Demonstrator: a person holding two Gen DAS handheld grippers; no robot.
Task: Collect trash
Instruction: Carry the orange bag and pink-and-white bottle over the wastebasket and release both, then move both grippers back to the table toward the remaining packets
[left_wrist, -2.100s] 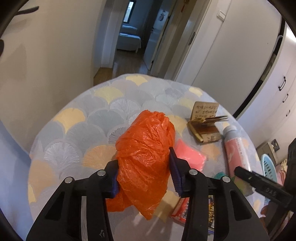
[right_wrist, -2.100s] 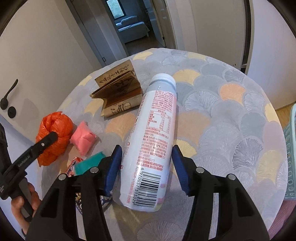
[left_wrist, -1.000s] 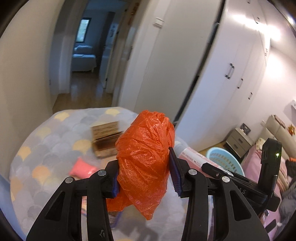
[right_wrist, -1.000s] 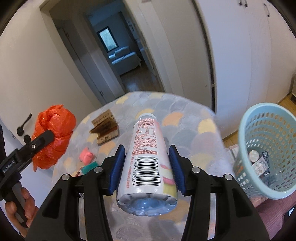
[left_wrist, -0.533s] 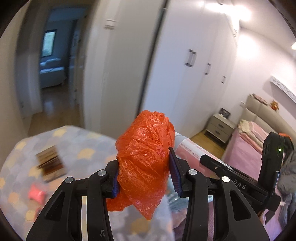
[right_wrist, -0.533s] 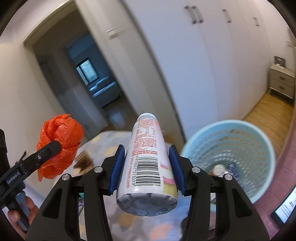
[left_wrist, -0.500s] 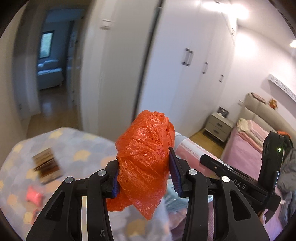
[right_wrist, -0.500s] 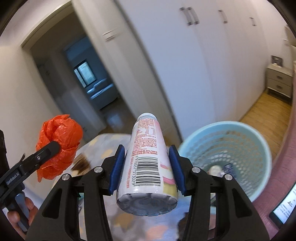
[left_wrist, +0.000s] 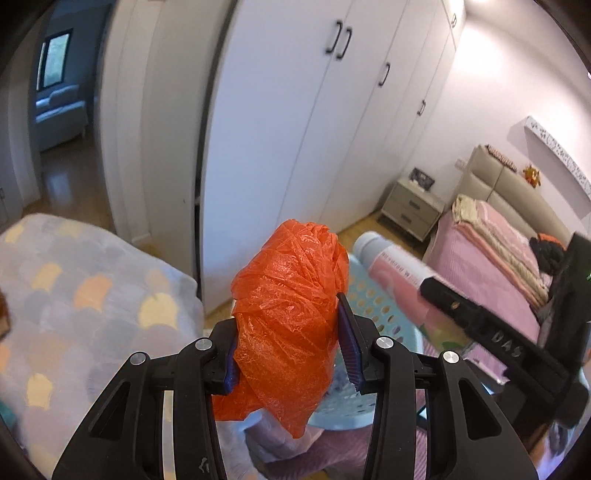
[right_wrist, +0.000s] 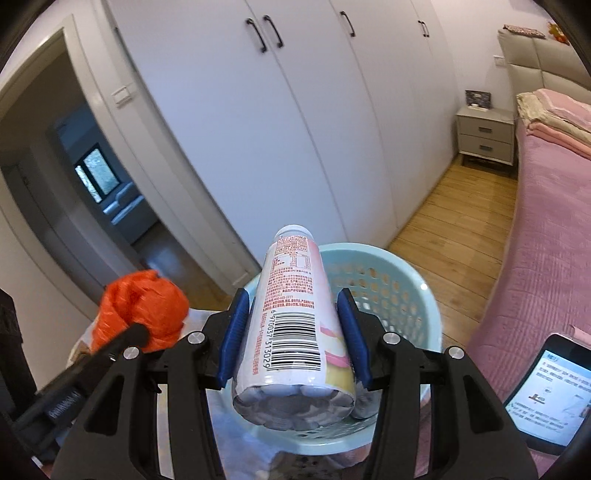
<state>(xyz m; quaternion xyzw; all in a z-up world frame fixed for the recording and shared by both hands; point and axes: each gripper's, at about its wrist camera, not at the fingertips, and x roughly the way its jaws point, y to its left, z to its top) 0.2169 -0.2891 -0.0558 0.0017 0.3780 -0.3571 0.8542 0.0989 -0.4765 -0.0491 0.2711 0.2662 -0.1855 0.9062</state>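
- Trash in both of my grippers: my left gripper (left_wrist: 290, 356) is clamped on a crumpled orange plastic bag (left_wrist: 291, 314), blue pads pressed into its sides, a loose tail of film hanging below the jaws.
- My right gripper (right_wrist: 293, 339) squeezes a white-and-pink drink bottle (right_wrist: 293, 325) by its lower body, base toward the camera, barcode up, cap pointing away.
- Directly beyond the bottle sits a pale blue perforated basket (right_wrist: 413, 295), its open mouth below and behind the cap; a few small items lie at its bottom, too hidden to name.
- From the left wrist view, the bag blocks most of that basket (left_wrist: 373, 306); only its holed wall shows to the right of the bag, with the bottle (left_wrist: 395, 266) across it.
- To the left lies the table's scallop-patterned cloth (left_wrist: 92, 295), blurred.
- White wardrobe doors (right_wrist: 295, 110) with dark handles fill the background; a bedside cabinet (right_wrist: 485, 136) stands at their far end beside a pink-covered bed (right_wrist: 546, 229).
- A lit phone (right_wrist: 546, 391) lies on the bed's edge, just right of my right gripper.
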